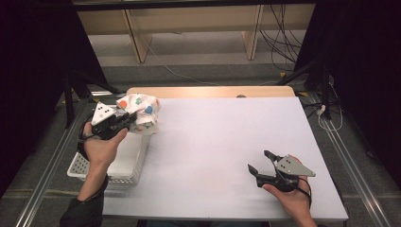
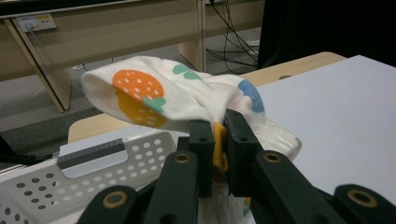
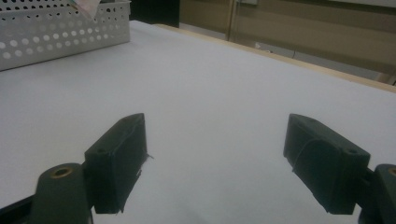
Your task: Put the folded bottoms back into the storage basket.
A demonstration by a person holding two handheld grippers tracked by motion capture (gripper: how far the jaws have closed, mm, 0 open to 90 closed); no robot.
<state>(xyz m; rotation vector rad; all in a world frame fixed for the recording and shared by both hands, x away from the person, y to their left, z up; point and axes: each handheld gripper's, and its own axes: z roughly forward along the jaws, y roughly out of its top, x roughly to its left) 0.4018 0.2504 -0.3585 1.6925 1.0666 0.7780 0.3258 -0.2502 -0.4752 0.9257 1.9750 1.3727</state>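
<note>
Two grippers: one per hand, both at a white-topped table.
Left gripper: jaws clamped on a bunched fold of the cloth, pads pinching an orange patch of it.
Cloth: white fabric printed with orange strawberries, green and blue spots; held up in the air, draped over the jaw tips, above the far end of the basket.
Basket: white perforated plastic, at the table's left edge, just below the held cloth; in the high view its inside looks bare.
Right gripper: jaws wide apart, nothing between them, low over the bare table top, well apart from the cloth.
Step in hand (judged): lowering the cloth into the basket.
Handling note: bring the bundle over the basket's middle before parting the jaws, so loose corners do not hang over the rim.
Risk: soft fabric may snag on a pad at release.
</note>
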